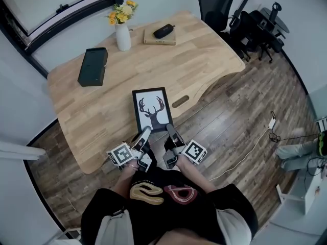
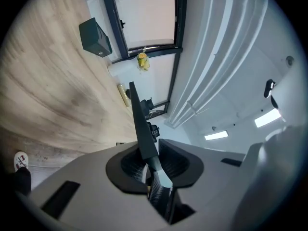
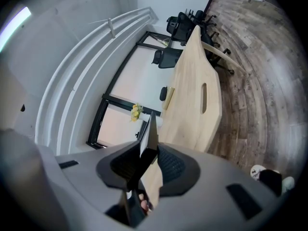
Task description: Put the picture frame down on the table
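Note:
A black picture frame (image 1: 152,109) with a deer-head print lies face up over the near edge of the wooden table (image 1: 204,50). My left gripper (image 1: 143,136) is shut on its near left corner, and my right gripper (image 1: 170,132) is shut on its near right corner. In the left gripper view the frame (image 2: 139,124) runs edge-on between the closed jaws. The right gripper view shows the same frame (image 3: 150,138) as a thin dark edge clamped in the jaws.
At the back of the table stand a white vase of yellow flowers (image 1: 122,30), a dark box (image 1: 93,66) and a book with a black case on it (image 1: 160,33). Office chairs (image 1: 219,6) stand at the far right. A cable (image 1: 250,149) lies on the wood floor.

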The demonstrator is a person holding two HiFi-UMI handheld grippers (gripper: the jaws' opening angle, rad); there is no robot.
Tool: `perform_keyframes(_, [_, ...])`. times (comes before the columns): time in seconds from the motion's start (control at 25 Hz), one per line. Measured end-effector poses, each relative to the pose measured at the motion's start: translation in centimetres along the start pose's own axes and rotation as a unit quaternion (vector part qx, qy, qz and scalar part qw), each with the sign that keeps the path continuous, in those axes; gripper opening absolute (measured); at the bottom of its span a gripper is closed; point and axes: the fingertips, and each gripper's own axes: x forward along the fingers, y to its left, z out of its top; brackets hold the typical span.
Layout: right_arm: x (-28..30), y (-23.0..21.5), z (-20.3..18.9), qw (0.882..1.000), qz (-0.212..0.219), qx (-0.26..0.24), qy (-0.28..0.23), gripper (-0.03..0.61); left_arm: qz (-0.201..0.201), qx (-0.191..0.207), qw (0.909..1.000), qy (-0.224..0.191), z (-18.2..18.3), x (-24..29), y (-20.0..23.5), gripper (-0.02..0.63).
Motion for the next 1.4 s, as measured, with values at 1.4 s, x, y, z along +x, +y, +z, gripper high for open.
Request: perform_keyframes(1.4, [19.1, 0.0, 7.7, 0.998, -0.002, -0.009, 0.065, 0.123, 0.042, -0.029, 0.9977, -0.045, 14.0, 11.6, 6.2, 0.083])
